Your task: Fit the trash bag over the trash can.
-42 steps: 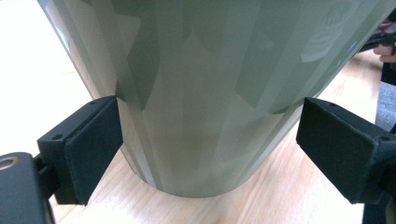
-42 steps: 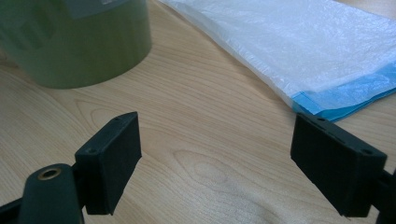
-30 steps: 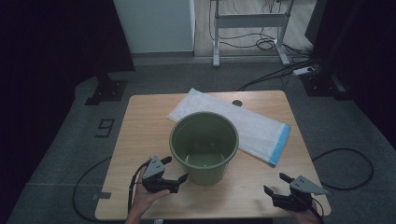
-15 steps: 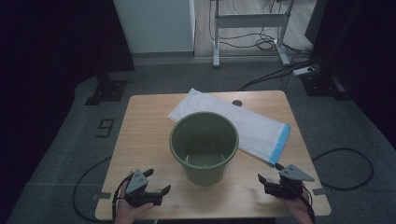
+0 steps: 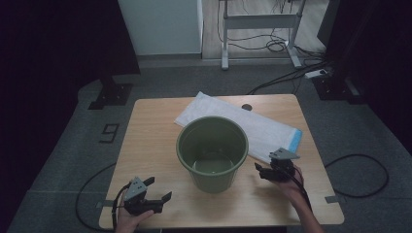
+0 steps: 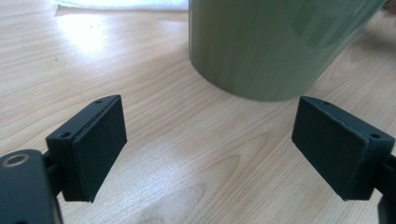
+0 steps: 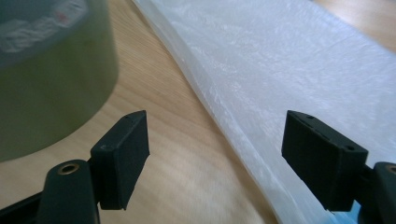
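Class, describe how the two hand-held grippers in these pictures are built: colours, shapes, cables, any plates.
The left gripper and right gripper are black, each with two jaws ending in flat rectangular pads held by small screws. A grey three-cornered plate sits on top of each, and a black cable trails from the left one over the table edge. Sleeves cannot be made out.

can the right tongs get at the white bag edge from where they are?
Probably yes. The right tongs stand open, nothing between the jaws, aimed at the white bag edge beside the green bucket, which sits off to the side.
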`<state>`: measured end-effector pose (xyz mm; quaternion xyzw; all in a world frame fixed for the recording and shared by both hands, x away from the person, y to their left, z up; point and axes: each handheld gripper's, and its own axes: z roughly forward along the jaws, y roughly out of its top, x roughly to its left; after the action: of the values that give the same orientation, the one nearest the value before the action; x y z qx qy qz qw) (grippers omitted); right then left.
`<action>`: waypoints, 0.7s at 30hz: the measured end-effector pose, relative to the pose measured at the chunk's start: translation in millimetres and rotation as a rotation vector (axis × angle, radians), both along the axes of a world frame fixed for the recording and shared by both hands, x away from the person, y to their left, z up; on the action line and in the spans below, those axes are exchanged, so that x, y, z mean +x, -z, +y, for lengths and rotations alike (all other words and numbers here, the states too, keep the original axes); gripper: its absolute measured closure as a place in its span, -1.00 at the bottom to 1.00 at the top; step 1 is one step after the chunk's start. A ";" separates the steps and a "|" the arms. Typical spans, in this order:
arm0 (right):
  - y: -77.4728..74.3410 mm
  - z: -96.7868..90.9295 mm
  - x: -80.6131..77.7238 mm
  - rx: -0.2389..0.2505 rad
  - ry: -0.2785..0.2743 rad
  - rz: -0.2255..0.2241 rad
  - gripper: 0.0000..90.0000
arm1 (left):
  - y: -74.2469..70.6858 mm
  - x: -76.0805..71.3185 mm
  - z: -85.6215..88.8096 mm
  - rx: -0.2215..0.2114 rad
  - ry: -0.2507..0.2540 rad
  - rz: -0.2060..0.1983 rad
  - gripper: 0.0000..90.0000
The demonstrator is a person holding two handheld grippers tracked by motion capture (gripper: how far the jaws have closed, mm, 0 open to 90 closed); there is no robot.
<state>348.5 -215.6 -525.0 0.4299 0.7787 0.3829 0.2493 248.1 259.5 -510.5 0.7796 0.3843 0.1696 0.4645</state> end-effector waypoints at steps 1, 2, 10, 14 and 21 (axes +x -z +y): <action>2.2 2.6 3.5 -0.011 0.002 0.001 -0.48 | -0.3 0.1 0.7 0.000 -0.003 -0.002 -0.78; 4.7 5.3 7.5 -0.017 0.003 0.004 -0.46 | -0.1 0.4 1.6 -0.008 -0.005 0.000 -0.78; 16.3 14.8 30.8 -0.012 0.027 0.052 -0.37 | 2.1 -0.5 5.2 -0.002 -0.008 0.010 -0.78; 20.9 15.5 36.1 -0.031 0.034 0.070 -0.26 | 3.1 -1.0 6.3 -0.003 -0.011 0.013 -0.78; 24.7 12.6 37.9 -0.029 0.042 0.094 0.04 | 6.2 0.2 5.8 0.010 -0.013 0.026 -0.76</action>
<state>386.4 -203.0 -549.7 0.4598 0.7860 0.3455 0.2267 248.3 265.4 -516.7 0.7815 0.3944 0.1644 0.4546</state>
